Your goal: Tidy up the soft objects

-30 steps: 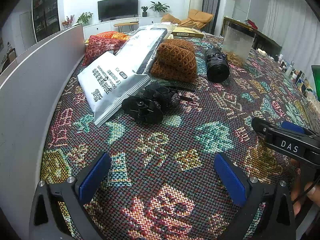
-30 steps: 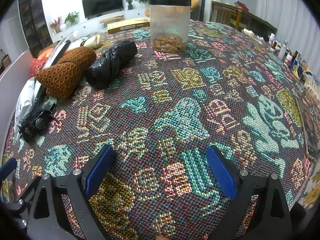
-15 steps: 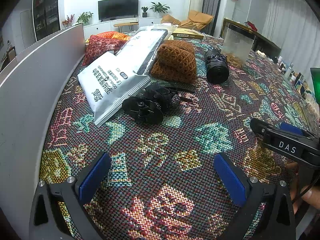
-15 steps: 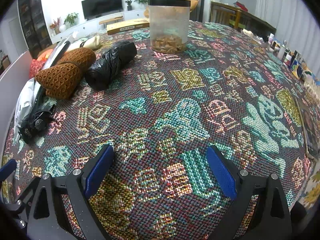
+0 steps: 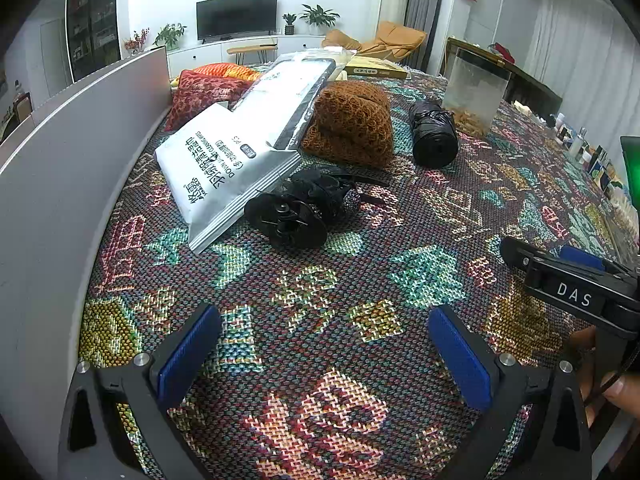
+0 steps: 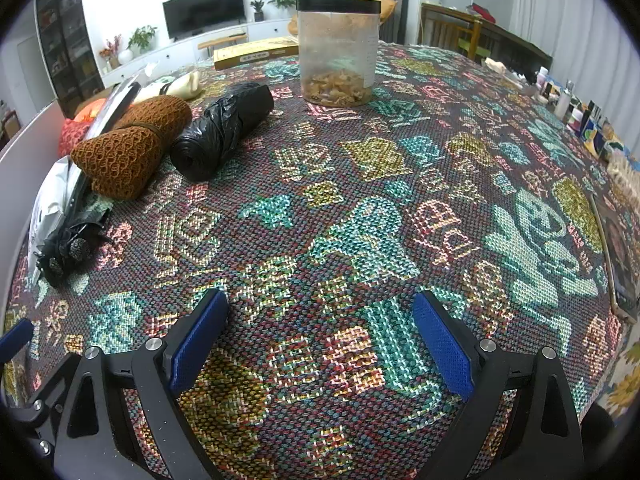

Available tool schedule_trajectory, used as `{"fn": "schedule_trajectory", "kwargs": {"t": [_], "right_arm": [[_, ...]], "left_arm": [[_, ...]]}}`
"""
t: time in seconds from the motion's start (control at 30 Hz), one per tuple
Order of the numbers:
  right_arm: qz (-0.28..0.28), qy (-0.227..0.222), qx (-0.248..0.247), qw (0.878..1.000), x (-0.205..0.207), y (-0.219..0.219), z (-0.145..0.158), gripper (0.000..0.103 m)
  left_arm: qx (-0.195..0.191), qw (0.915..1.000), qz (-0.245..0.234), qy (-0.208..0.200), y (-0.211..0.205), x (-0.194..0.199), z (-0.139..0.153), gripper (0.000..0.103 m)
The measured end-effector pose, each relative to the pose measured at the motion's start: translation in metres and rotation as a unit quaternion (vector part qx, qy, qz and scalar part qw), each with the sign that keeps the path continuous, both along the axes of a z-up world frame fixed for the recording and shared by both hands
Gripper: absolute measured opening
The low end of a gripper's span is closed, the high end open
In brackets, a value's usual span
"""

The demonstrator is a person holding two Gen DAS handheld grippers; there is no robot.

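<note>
Here the black hair accessory [image 5: 298, 210] lies well beyond the open left tongs [image 5: 324, 346].

A home living room: television [image 5: 237, 14], potted plants [image 5: 319, 16], tan armchair [image 5: 386, 40], patterned woven tablecloth [image 6: 360, 220].

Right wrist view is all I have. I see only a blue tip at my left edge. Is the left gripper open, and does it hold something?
Observer: The left gripper is open and empty, above bare patterned cloth.
Operator: Left of the brown net bundle I see only a white edge. What is it?
Observer: A white printed bag; a longer flat packet lies partly on it, beside the brown net bundle.
Operator: And the red bit behind them?
Observer: A dark red patterned cushion, next to the grey panel.
</note>
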State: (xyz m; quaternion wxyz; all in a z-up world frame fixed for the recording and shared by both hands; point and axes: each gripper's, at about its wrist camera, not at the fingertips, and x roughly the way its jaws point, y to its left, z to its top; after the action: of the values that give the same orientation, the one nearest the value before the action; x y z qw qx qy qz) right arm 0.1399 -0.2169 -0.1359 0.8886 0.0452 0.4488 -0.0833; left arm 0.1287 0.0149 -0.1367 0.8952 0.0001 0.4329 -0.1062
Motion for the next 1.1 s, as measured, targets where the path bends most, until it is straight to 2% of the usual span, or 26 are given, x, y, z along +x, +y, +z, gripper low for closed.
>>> {"fn": "schedule_trajectory", "kwargs": {"t": [1.1], "right_arm": [[-0.001, -0.001, -0.001, 1.000, 0.0003, 0.0005, -0.0001, 0.096]], "left_arm": [[0.001, 1.0000, 0.001, 0.003, -0.0004, -0.0001, 0.0009, 0.103]]}}
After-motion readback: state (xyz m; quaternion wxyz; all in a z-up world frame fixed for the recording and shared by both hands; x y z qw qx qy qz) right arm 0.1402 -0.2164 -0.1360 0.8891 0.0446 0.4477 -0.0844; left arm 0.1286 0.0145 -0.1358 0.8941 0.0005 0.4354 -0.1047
